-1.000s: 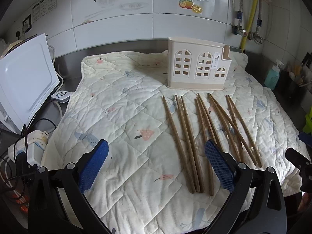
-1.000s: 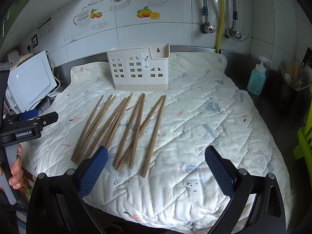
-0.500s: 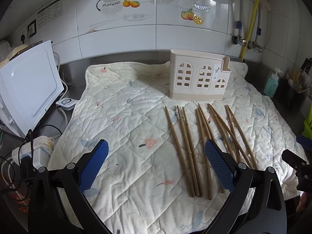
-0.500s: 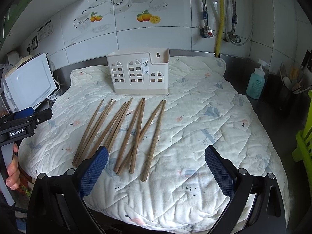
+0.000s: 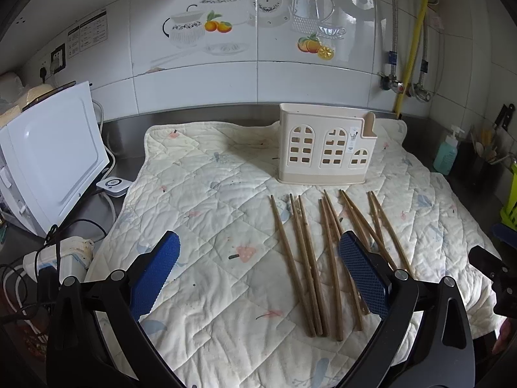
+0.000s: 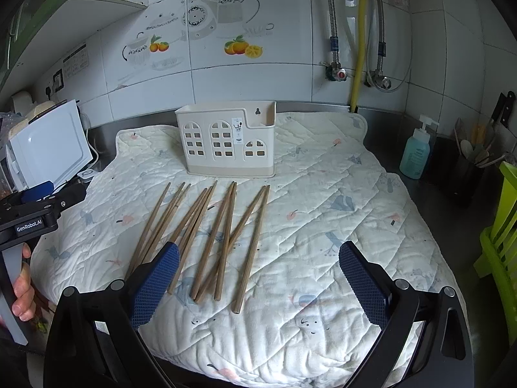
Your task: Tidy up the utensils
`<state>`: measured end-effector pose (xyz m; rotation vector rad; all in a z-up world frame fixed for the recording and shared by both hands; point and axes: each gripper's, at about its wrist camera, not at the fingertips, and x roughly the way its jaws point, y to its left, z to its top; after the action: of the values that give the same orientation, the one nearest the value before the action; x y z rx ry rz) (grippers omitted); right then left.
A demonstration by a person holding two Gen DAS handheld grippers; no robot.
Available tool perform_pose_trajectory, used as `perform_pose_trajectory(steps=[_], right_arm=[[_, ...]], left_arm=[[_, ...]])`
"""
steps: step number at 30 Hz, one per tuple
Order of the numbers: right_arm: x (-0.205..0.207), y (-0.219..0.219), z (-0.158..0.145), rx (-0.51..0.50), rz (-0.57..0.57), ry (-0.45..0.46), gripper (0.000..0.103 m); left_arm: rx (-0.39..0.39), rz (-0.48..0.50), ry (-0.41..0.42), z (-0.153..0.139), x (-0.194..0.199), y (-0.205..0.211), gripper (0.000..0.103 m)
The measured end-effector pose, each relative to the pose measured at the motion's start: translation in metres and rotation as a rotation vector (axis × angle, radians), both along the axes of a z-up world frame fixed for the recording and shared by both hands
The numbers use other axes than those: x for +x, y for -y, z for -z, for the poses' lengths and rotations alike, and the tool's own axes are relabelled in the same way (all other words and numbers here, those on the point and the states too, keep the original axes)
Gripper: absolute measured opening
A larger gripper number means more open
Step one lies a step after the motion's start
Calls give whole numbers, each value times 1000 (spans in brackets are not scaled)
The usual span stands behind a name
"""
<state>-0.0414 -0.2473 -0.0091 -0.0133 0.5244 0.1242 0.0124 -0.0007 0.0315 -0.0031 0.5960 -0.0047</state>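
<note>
Fingers on my left gripper [image 5: 258, 278] and right gripper [image 6: 258, 278] are spread wide, holding nothing. Ten chopsticks [image 6: 206, 229] lie on the quilt [image 6: 339, 213] before one holder [image 6: 227, 140]. "GenRobot.AI" marks the left gripper.

You can read just one thing here: "GenRobot.AI" in white letters on the black body of your left gripper [image 6: 30, 224]. The white holder [image 6: 226, 140] has a small sticker on its front, and the wall has a notice [image 5: 87, 34], but their words are too tiny to read.
</note>
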Motion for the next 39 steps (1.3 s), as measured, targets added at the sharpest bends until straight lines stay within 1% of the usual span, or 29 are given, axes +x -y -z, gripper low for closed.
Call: perform_pose_trajectory(steps=[2,6,10,15,19,26,28,29,30,32,34,37,39], right_arm=[[-1,0,1,-1,1,-2,95],[-2,2,2,10,2,-8,87],[2,2,6,8,1,-24,86],[6,1,14,7,-1,-48,86],[10,0,21,8,-8,-69,86],[14,-3,36,-2,-15,-106,86],[16,-3,40,5,-17,-122,81],[17,-2,41,5,-15,-126,81],[18,-2,42,6,-13,-129,80],[20,-1,45,11,-16,-138,79],[22,-2,48,13,-19,-148,75],[26,-3,55,15,-23,-170,72],[29,-4,59,18,-26,-181,72]], left_arm=[[2,0,3,1,-1,0,97],[3,-3,0,3,-1,0,97],[3,-8,2,4,0,0,97],[-2,-5,-23,12,6,-1,97],[-4,6,-57,22,10,1,97],[7,34,-140,46,19,6,97],[7,39,-170,53,23,8,97],[6,45,-182,57,24,8,93],[5,53,-200,60,27,9,86],[-6,61,-232,68,31,11,84],[-17,68,-266,77,37,12,73],[-35,70,-313,90,46,13,67],[-49,70,-341,97,51,12,58]])
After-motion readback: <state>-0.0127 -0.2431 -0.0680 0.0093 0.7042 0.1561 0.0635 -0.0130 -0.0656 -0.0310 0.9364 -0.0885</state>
